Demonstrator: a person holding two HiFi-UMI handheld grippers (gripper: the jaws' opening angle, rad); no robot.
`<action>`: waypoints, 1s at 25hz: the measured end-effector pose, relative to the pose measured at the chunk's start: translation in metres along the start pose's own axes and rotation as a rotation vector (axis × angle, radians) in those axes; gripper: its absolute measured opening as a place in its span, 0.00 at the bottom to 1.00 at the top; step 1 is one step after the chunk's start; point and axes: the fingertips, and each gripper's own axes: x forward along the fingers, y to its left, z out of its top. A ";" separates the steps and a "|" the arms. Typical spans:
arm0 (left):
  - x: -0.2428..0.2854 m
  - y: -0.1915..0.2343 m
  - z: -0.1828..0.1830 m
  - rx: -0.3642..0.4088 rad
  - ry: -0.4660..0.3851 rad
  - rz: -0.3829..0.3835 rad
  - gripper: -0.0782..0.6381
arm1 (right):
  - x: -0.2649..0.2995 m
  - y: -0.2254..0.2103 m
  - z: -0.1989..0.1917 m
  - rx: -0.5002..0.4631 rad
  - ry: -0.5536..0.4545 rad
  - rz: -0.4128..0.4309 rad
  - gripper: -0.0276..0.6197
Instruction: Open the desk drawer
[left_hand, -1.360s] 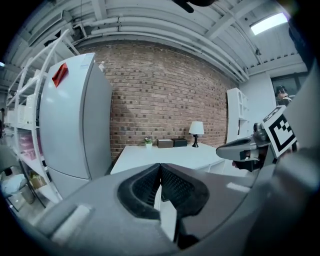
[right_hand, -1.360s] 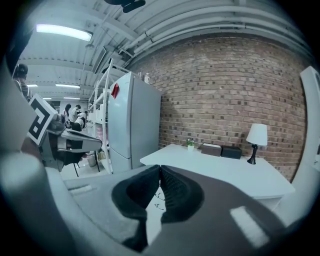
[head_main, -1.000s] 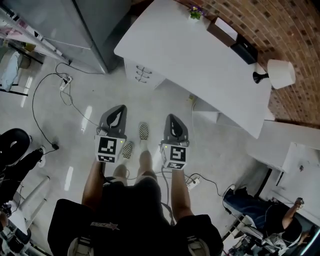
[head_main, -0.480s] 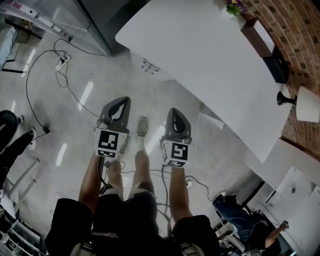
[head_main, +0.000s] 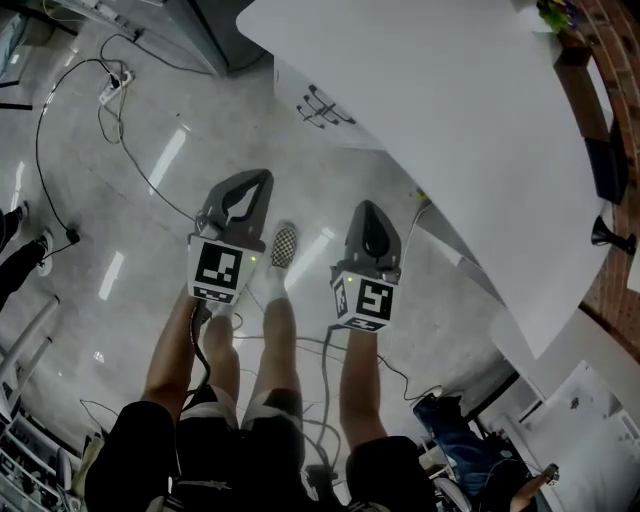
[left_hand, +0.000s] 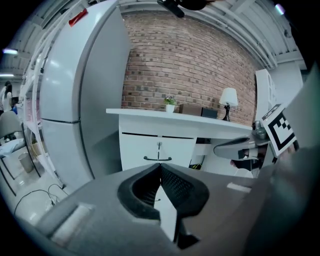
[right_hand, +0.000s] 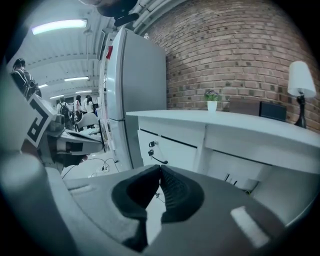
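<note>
Drawer (left_hand: 145, 149) is closed, sitting in the white front under the desk (left_hand: 200, 127) with a dark bar handle (left_hand: 158, 159) and a little keyhole just above it, and neither gripper is touching it, both are well short. Closest in, the left gripper (head_main: 262, 177) has its jaws pressed together with nothing between them, and the right gripper (head_main: 368, 206) is the same, tips meeting and empty. They hang side by side over the person's legs, both pointing toward the desk front. A checkered shoe (head_main: 285, 245) pokes out between them on the pale glossy floor (head_main: 150, 200). Further out, black cables (head_main: 60, 120) loop across the floor at the left. Past that is the desk, then a big grey fridge (left_hand: 75, 100) to its left. At the very back is the brick wall (left_hand: 190, 65), with a white lamp (left_hand: 228, 97) and a small potted plant (left_hand: 170, 102) on the desktop in front of it.
</note>
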 end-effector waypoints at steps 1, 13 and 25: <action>0.006 0.000 -0.009 0.008 0.002 -0.003 0.12 | 0.006 -0.001 -0.010 -0.001 0.001 0.000 0.05; 0.074 -0.011 -0.115 0.074 0.024 -0.048 0.12 | 0.062 -0.016 -0.127 -0.018 0.022 -0.014 0.05; 0.128 -0.020 -0.187 0.123 0.024 -0.090 0.12 | 0.098 -0.016 -0.203 -0.023 0.037 -0.012 0.05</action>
